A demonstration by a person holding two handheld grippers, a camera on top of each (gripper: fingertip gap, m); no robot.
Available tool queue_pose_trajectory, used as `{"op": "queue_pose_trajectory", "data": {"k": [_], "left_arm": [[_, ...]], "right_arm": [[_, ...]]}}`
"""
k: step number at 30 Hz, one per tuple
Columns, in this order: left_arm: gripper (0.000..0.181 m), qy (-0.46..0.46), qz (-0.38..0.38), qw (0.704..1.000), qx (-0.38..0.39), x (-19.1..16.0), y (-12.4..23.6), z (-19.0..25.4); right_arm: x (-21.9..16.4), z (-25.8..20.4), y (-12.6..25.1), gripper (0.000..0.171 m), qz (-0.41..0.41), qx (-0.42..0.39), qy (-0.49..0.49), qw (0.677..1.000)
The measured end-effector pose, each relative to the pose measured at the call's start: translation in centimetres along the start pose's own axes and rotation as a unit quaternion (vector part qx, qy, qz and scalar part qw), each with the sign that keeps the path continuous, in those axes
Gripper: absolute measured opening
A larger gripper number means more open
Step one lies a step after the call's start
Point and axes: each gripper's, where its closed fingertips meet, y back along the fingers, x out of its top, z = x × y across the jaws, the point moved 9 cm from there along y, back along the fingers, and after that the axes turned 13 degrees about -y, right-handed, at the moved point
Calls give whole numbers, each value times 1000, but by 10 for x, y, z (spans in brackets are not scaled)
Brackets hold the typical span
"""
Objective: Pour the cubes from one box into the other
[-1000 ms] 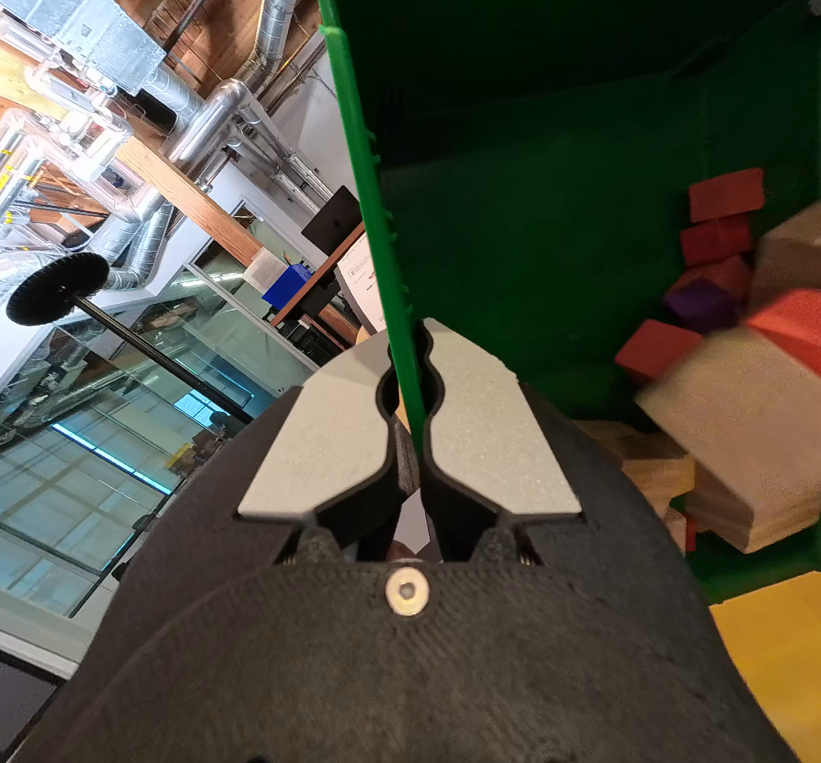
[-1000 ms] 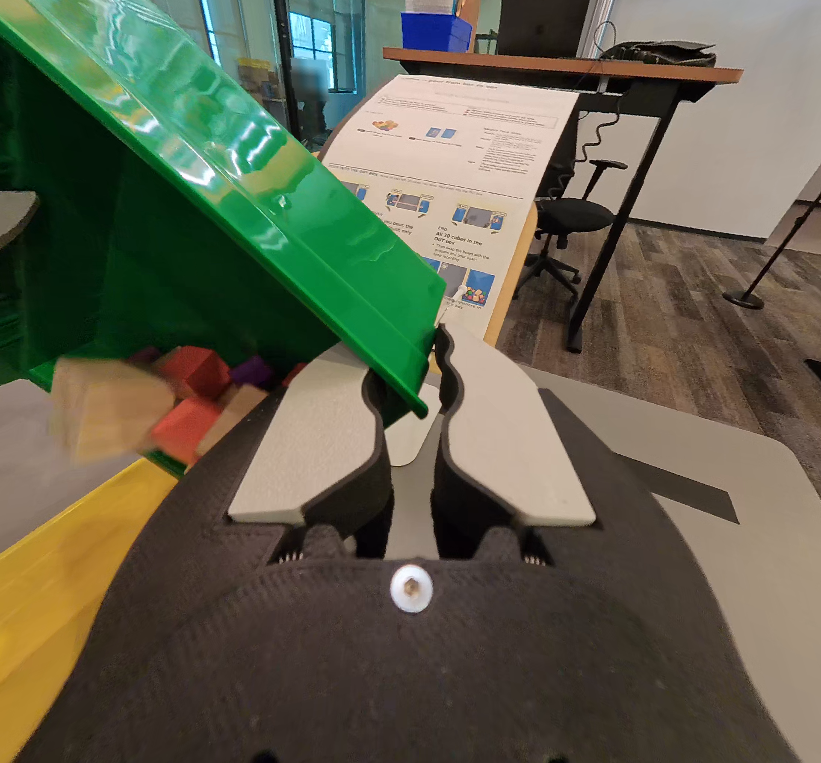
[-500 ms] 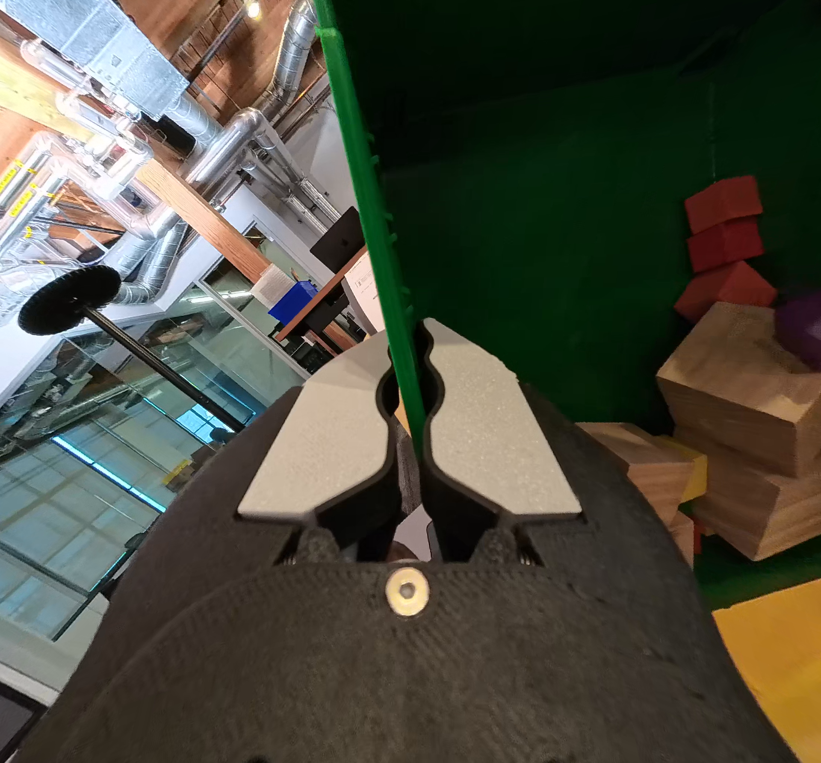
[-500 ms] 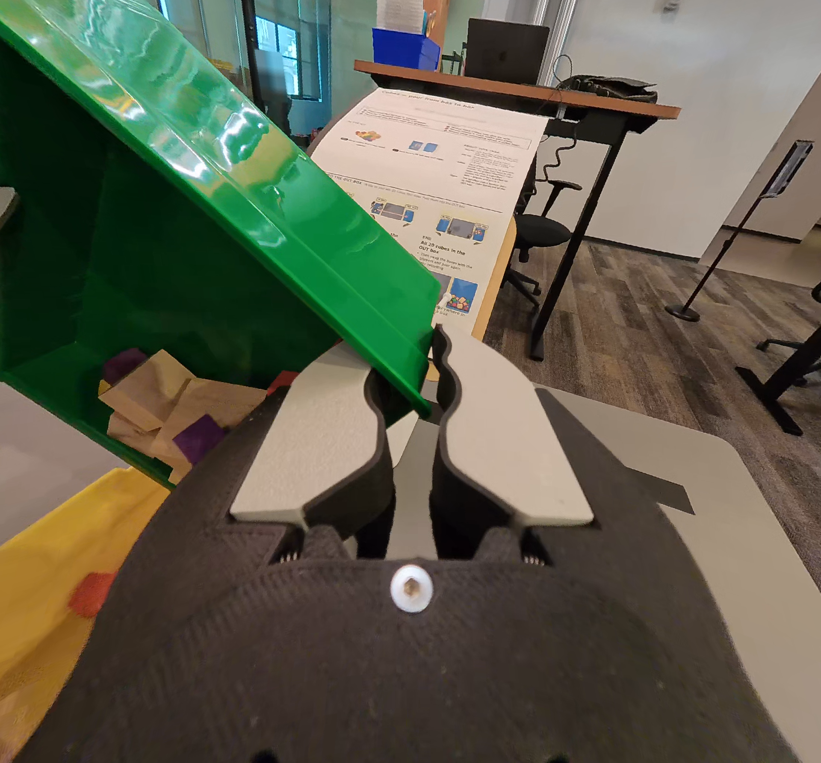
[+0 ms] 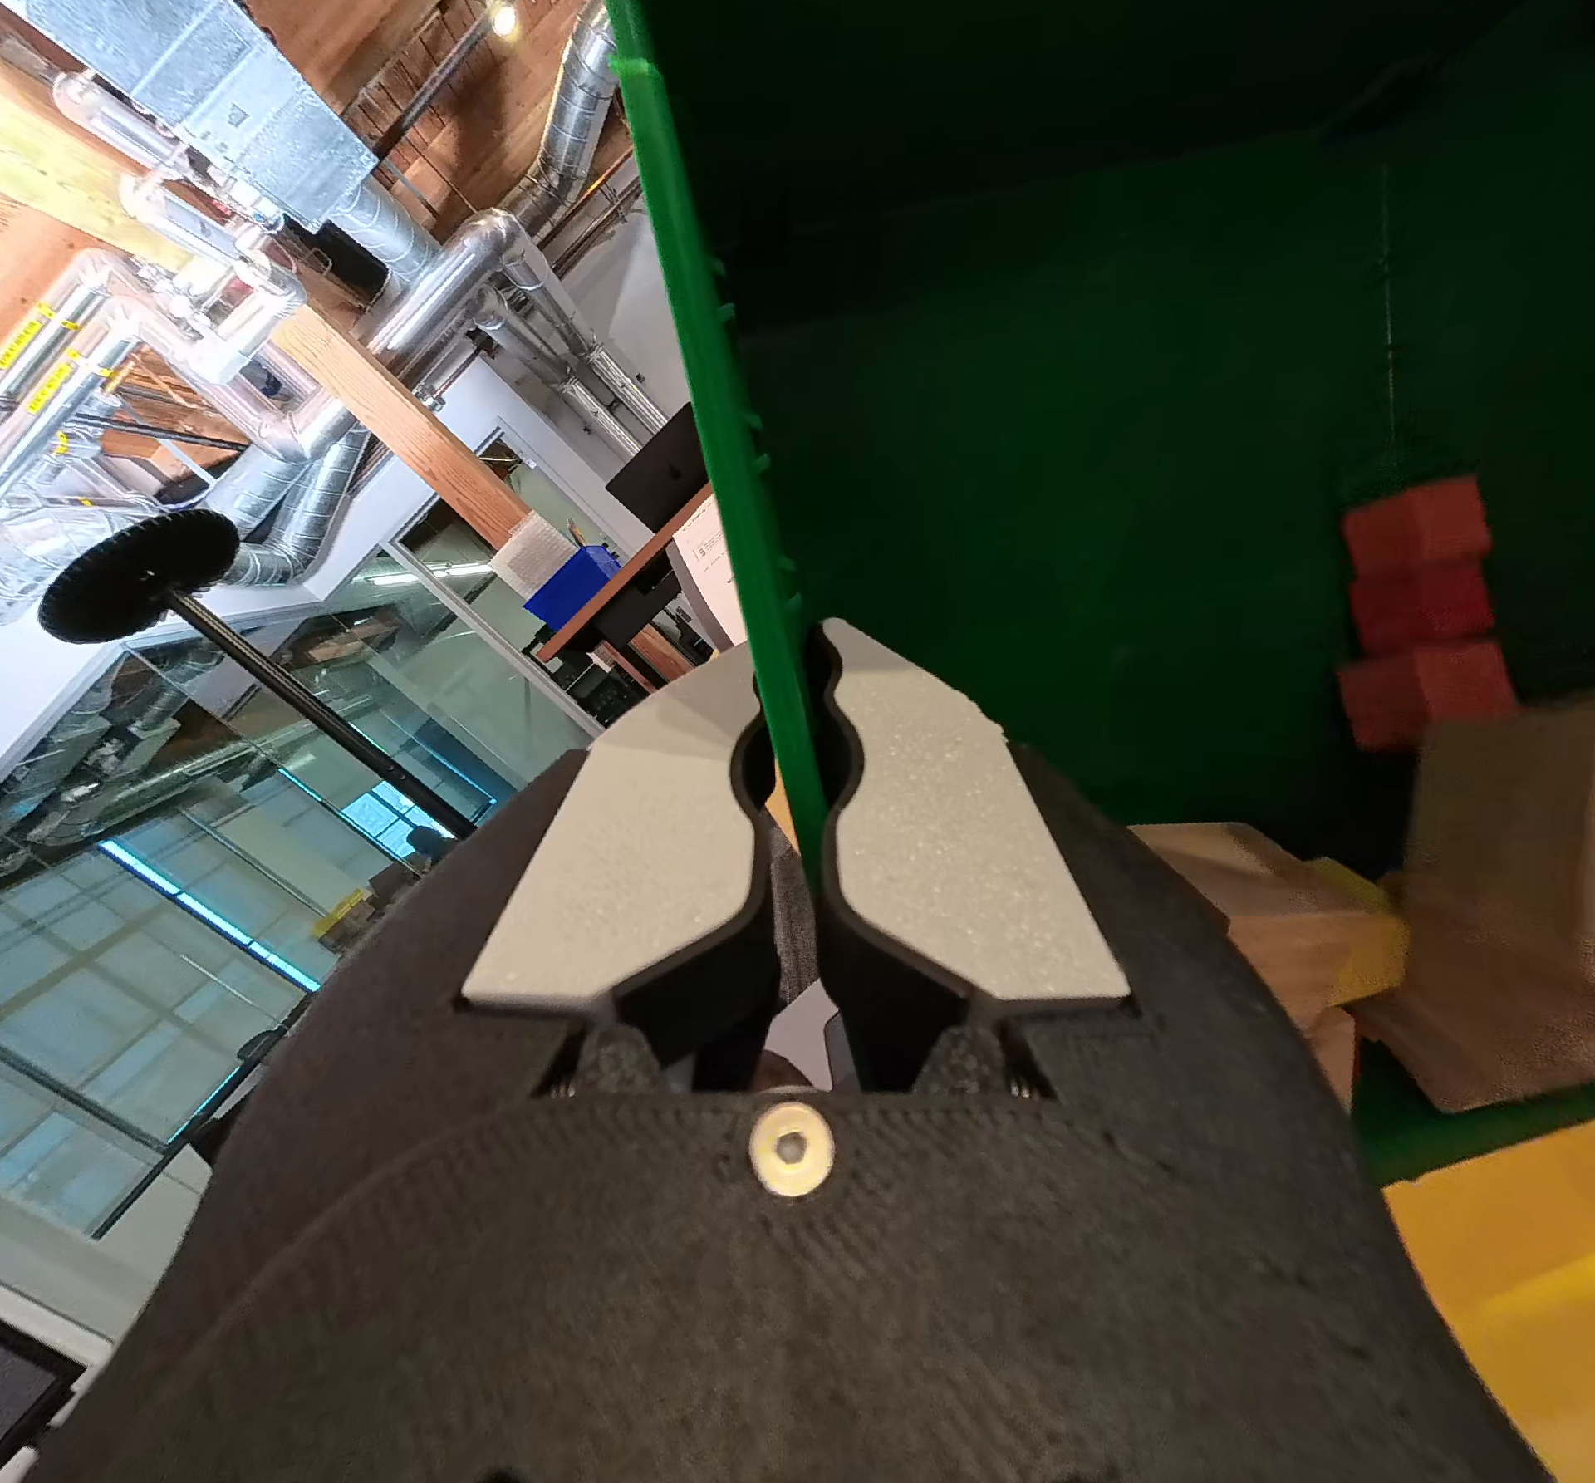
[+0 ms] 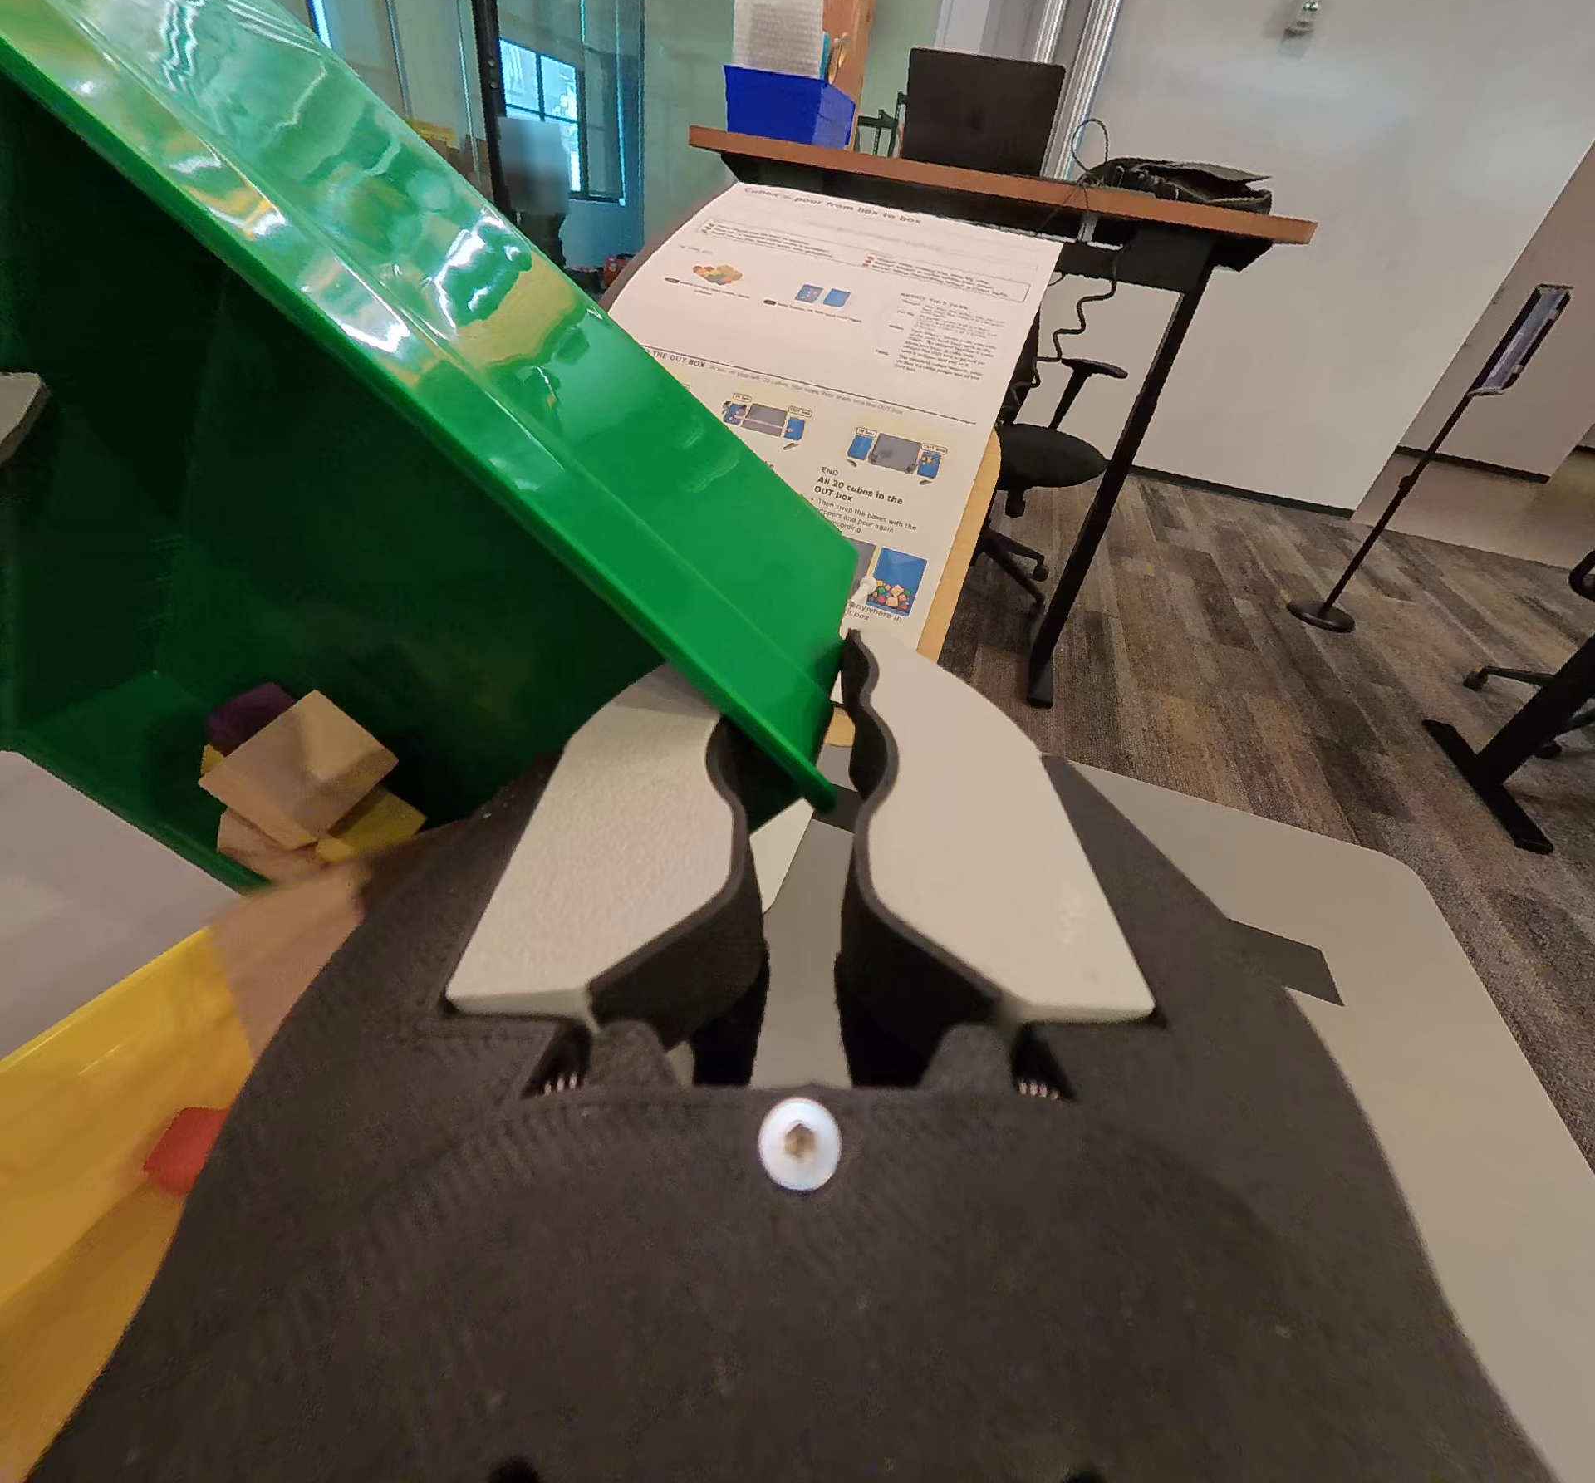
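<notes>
Both grippers, left (image 5: 798, 751) and right (image 6: 798, 738), clamp the tilted glossy green plastic box (image 6: 414, 371), spilling what look like wooden cubes (image 6: 298, 768) into the yellow box (image 6: 95, 1096) below.

Bright daylight – glare on green box (image 6: 362, 250), cubes (image 6: 293, 768) motion-blurred.

A glossy green plastic box (image 6: 414, 371) is held steeply tilted above a yellow plastic box (image 6: 78, 1113); wooden, red and purple cubes (image 6: 298, 768) are piled at its lowered edge.
</notes>
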Motion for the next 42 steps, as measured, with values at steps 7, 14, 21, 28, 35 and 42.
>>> {"op": "queue_pose_trajectory", "data": {"k": [7,14,21,28,35,42], "left_arm": [[4,2,0,1000,2,0,1,1],[4,6,5,1000,6,-2,3,1],[3,17,18,1000,20,-2,11,-6],[4,29,37,998,38,-2,17,-9],[4,32,37,998,43,-5,17,-7],[3,33,41,997,51,-3,18,-6]], "right_arm": [[0,-1,0,13,1,-2,4,1000],[1,-3,2,13,6,0,11,1000],[11,-12,8,13,24,2,25,999],[19,-19,16,14,42,1,42,998],[17,-21,15,14,44,3,46,998],[20,-20,18,14,50,5,48,998]]}}
